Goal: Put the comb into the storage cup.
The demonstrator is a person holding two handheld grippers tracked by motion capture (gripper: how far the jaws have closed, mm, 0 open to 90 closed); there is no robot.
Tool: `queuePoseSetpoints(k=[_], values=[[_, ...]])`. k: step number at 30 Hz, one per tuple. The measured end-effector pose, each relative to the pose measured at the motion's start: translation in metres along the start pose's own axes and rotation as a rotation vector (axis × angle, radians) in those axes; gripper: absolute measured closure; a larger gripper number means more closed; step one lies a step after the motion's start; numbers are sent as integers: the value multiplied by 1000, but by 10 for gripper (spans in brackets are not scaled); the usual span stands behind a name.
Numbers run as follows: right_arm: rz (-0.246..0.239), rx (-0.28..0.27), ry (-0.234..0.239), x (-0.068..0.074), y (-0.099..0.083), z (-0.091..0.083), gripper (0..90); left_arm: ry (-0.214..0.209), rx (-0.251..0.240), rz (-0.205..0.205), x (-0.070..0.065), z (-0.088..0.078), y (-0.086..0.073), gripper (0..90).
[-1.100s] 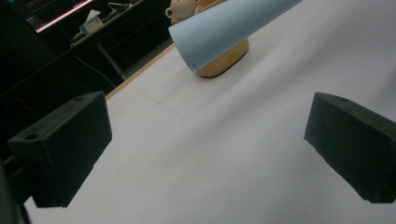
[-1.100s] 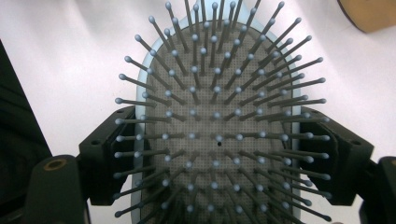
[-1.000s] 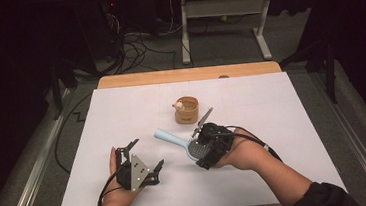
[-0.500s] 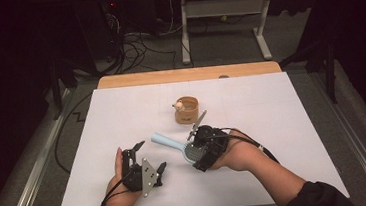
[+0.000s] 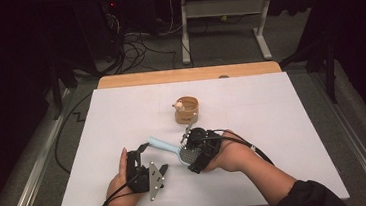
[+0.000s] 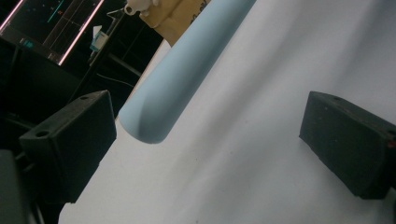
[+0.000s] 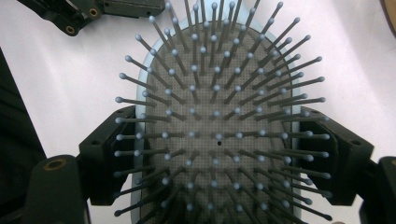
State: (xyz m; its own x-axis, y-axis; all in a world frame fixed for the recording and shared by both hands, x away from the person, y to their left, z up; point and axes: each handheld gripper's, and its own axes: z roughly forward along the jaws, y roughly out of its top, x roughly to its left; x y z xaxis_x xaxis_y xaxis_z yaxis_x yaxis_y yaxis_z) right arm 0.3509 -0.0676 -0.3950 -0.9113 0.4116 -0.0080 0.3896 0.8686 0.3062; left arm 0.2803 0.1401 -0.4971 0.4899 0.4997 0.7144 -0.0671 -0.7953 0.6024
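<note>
Two grippers work one hairbrush (image 5: 175, 149) at the near middle of the white table (image 5: 283, 124). My right gripper (image 5: 191, 152) has its jaws closed on the sides of the brush head (image 7: 215, 140), bristles facing its camera, and the pale blue handle (image 6: 187, 70) sticks out leftward toward my left gripper (image 5: 142, 149). My left jaws stand wide apart, holding nothing, with the handle's rounded end just entering the gap, close to one pad but not touching that I can see.

I think the risk is in the handover. If I close the left jaws now, they would catch only the tip of the smooth, rounded handle, and it could squirt out or twist the head in the right grip. Letting go on the right too early would drop the brush flat on the table.

Farther back stands a small brown cup (image 5: 186, 110), well apart from the brush. Something small and pale (image 5: 175, 105) sits at its rim; I can't tell what it is.
</note>
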Motion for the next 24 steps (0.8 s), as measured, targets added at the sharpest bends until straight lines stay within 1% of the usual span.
queuePoseSetpoints(k=[3,7,11,16,17,21,24], values=[[-8,7,3,2,4,6,208,2,5,17,-1,0,0,55],[-15,24,5,4,8,9,208,-3,4,20,-2,1,0,57],[-34,24,14,9,17,16,208,0,1,29,-2,1,1,58],[-42,27,17,12,22,21,208,-3,-1,31,-3,0,2,67],[-46,27,18,12,23,23,208,-9,-1,34,-4,1,2,67],[-50,28,15,12,25,26,207,-15,-5,33,-5,1,3,74],[-55,29,14,12,25,26,208,-11,-7,31,-5,1,3,76]])
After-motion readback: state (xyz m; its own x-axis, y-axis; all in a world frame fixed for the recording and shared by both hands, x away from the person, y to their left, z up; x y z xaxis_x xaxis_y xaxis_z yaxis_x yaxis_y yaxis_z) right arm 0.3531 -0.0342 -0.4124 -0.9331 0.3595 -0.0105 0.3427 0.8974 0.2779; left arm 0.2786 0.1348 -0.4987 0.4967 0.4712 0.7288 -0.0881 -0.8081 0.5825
